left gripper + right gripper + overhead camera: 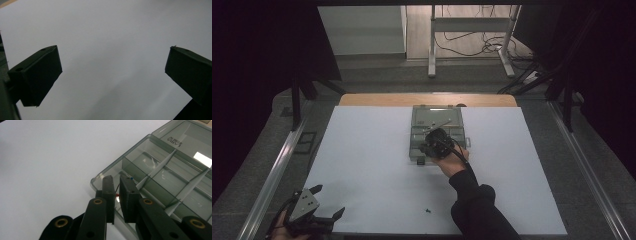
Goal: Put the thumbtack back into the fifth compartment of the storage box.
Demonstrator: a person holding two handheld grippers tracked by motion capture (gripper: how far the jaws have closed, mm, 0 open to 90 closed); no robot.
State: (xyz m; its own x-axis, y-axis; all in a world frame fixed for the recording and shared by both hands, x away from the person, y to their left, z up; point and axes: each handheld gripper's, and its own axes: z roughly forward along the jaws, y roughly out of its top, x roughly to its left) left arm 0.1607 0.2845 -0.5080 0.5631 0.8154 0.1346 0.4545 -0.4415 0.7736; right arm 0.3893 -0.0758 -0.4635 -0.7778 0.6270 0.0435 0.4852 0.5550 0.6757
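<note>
A clear grey compartment box [416, 131] lies open at the far middle of the white table sheet [372, 160]. My right gripper [431, 146] hangs over the box's near left corner. In the right gripper view its jaws [115, 179] stand almost together above the nearest compartment of the box [120, 158], and a small thin red part [117, 195] is pinched between them. My left gripper [329, 199] rests at the table's near left corner, wide open. The left gripper view has its jaws [112, 75] apart over bare white sheet, holding nothing.
A tiny green part [428, 211] lies on the sheet near the front edge, left of the person's right sleeve [477, 210]. Metal rails [277, 170] run along both sides of the table. A wooden edge [427, 99] shows behind the sheet.
</note>
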